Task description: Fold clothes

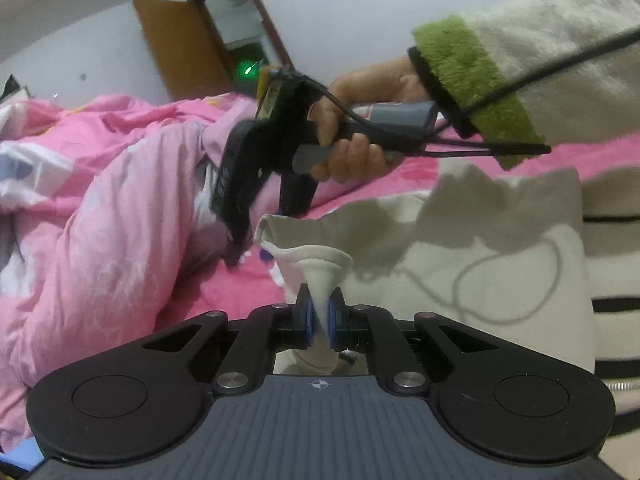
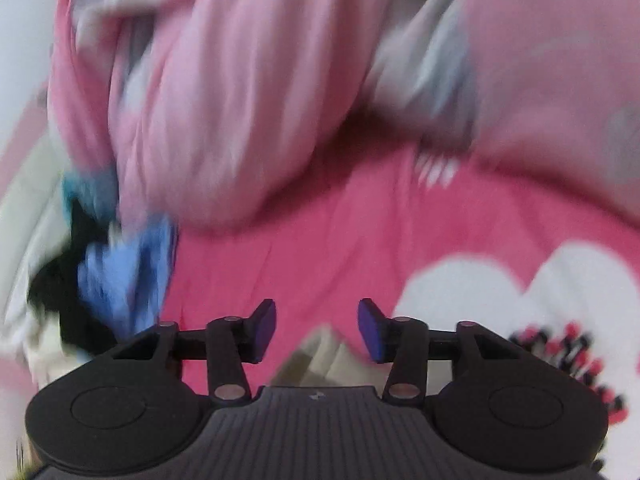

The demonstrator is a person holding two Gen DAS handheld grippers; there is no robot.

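Cream knit garment (image 1: 460,264) lay on the pink bedsheet (image 1: 248,288), its pinched corner clamped in my left gripper (image 1: 319,320); the cloth ran toward three o'clock. My right gripper (image 2: 317,330), jaws apart and empty, hovered at twelve o'clock.

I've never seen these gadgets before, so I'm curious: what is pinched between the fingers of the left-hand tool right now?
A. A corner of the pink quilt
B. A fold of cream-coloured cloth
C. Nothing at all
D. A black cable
B: in the left wrist view the left gripper has its blue-padded fingers closed on a bunched fold of the cream garment, which lies on the pink bed sheet.
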